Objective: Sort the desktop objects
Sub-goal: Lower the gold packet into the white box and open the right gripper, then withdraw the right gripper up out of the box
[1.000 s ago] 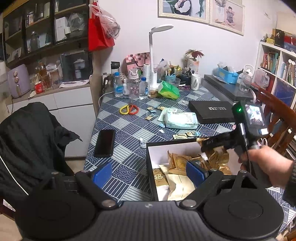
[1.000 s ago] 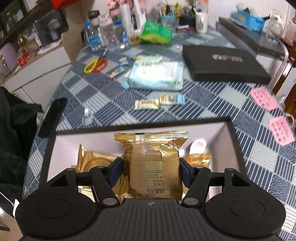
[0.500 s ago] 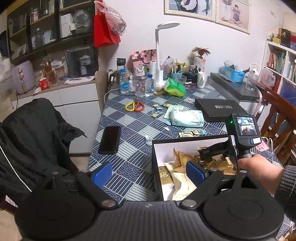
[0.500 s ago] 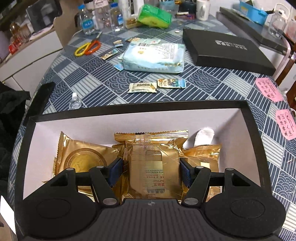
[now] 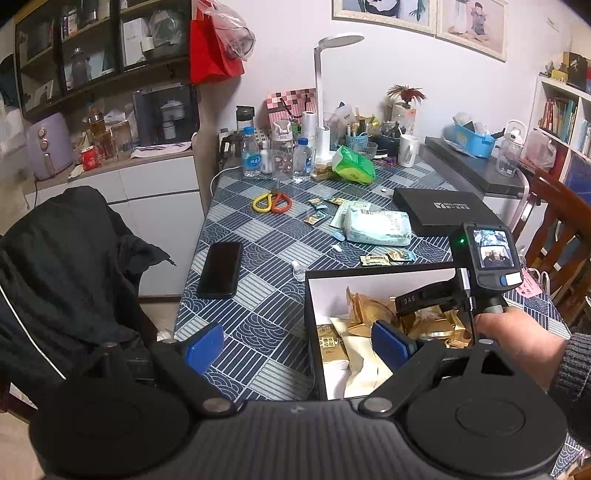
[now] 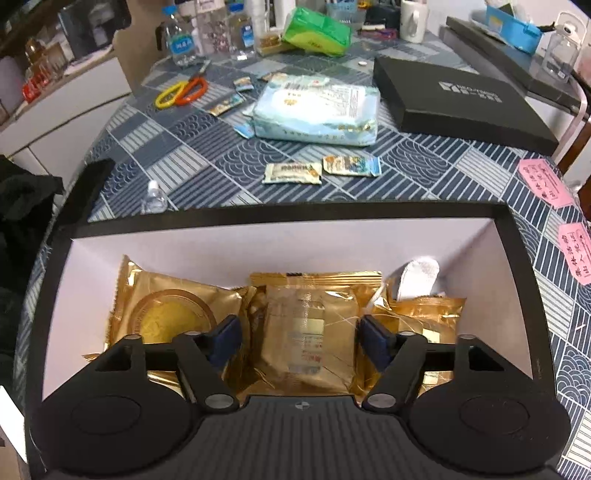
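Note:
An open black box (image 6: 280,212) with white inner walls holds several gold snack packets. My right gripper (image 6: 301,338) is down inside the box. Its blue pads (image 6: 225,338) stand apart on either side of a gold packet (image 6: 306,328), which lies among the others; the pads no longer press it. In the left wrist view my left gripper (image 5: 295,345) is open and empty, held over the box's left wall (image 5: 312,332) and the near table edge. The right gripper's body (image 5: 484,258) shows there above the box.
Two small snack bars (image 6: 291,172) lie just beyond the box. Further back are a tissue pack (image 6: 321,109), scissors (image 6: 181,92), a black lid (image 6: 458,99), bottles and a green bag (image 6: 317,29). A phone (image 5: 220,269) lies at left. Pink notes (image 6: 546,182) lie at right.
My right gripper lowered the gold packet into the box and its pads have opened off it. The left gripper drew back a little.

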{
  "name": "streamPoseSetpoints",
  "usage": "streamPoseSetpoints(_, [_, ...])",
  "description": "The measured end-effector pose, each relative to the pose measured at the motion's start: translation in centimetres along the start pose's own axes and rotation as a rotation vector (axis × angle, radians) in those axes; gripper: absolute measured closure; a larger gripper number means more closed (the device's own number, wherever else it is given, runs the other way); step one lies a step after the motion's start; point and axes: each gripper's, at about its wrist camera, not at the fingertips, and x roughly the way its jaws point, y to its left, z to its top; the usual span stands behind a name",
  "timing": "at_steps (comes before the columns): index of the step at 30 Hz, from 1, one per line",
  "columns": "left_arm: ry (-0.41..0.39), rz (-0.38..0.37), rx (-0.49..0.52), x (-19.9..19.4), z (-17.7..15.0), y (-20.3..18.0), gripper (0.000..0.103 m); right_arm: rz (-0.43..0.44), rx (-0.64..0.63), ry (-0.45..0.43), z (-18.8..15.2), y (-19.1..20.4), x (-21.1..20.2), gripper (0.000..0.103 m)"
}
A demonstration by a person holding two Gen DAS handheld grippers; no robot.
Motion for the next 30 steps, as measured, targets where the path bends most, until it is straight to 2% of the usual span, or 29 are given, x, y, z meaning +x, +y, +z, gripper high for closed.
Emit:
streamPoseSetpoints(8, [0.002,-0.003,0.012,0.0,0.0,-0.3,0.000,0.029,-0.011,-0.060,-0.3,0.4,-2.8,0.024])
streamPoseSetpoints(13, [0.008,-0.005,0.011,0.1,-0.1,-0.3,0.000,0.010,-0.034,-0.108,-2.2,0.8,-5.6,0.018])
streamPoseSetpoints(15, [0.010,-0.009,0.010,0.2,-0.1,-0.3,0.000,-0.005,-0.023,-0.139,-3.1,0.8,-7.2,0.009])
streamPoseSetpoints(16, [0.010,-0.011,0.011,0.2,-0.1,-0.4,0.000,-0.015,-0.014,-0.158,-3.5,0.7,-7.9,0.000])
streamPoseSetpoints(24, [0.021,-0.031,0.039,0.8,-0.2,-1.2,0.000,-0.053,0.078,-0.231,-6.0,-0.3,-12.5,0.000])
streamPoseSetpoints(30, [0.036,0.019,0.041,2.1,0.5,-1.3,0.000,-0.098,0.065,-0.287,-7.7,-0.4,-15.2,0.000])
